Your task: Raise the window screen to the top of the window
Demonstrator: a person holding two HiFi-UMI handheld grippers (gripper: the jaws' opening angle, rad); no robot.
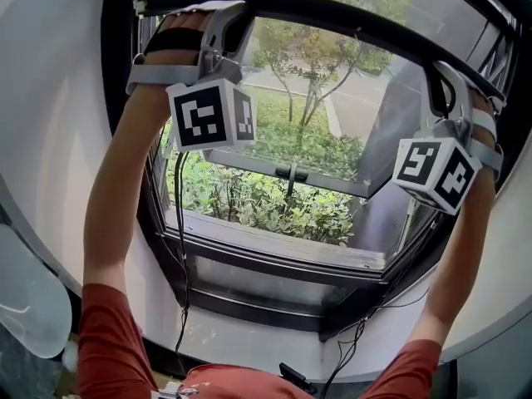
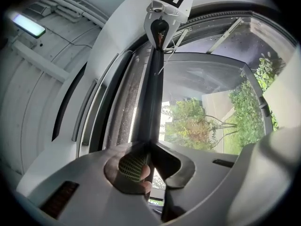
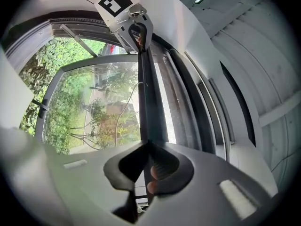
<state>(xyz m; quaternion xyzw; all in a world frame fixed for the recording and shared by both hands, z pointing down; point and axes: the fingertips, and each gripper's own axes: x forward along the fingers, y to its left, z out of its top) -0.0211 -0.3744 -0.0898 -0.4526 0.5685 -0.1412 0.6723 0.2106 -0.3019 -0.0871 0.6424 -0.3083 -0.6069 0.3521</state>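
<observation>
Up top, left gripper (image 2: 149, 147) and right gripper (image 3: 148, 146) jaws pinch the screen bar (image 1: 332, 17).

Red sleeves (image 1: 108, 339); grey left tool (image 2: 150, 146), right tool (image 3: 149, 143); black-white marker cubes (image 1: 212, 113).

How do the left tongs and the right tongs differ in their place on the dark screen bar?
The left tongs hold the dark bar toward its left end; the right tongs hold it toward its right end. In the head view, the left tongs sit higher in the picture than the right tongs. Both are shut on the bar.
</observation>
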